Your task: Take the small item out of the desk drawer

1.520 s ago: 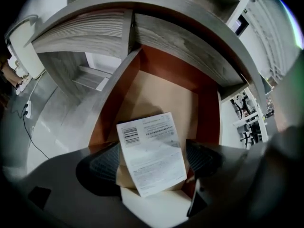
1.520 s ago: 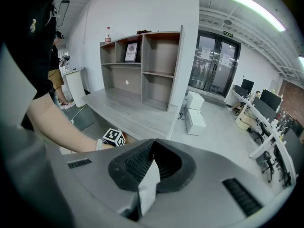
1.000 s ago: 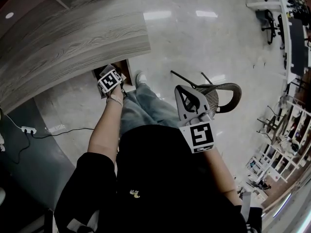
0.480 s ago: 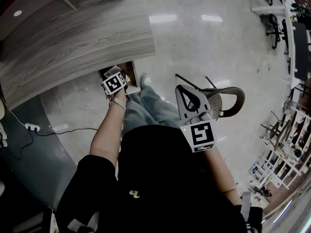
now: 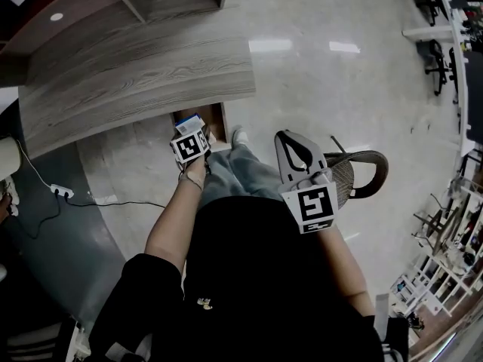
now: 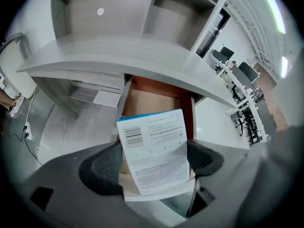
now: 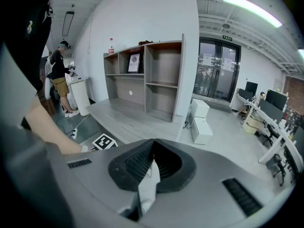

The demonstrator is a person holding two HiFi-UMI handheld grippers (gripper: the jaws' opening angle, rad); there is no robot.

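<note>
Above open drawer (image 6: 157, 98): L gripper (image 6: 154, 161) clamped on small box (image 6: 151, 139), box clear of drawer. R gripper (image 7: 153, 151) jaws together, empty, well off from drawer. Take-out step approx done; next prob carry box away.

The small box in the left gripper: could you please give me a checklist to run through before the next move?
1. Grip: ok, the small box is clamped between both pads of the left gripper.
2. Box out of the drawer: ok, it seems held above the opening.
3. Drawer closed: not ok, it stands open under the desk.
4. Rest of the drawer: cannot tell, the box hides part of it.
5. The right gripper free: ok, shut on nothing.
</note>
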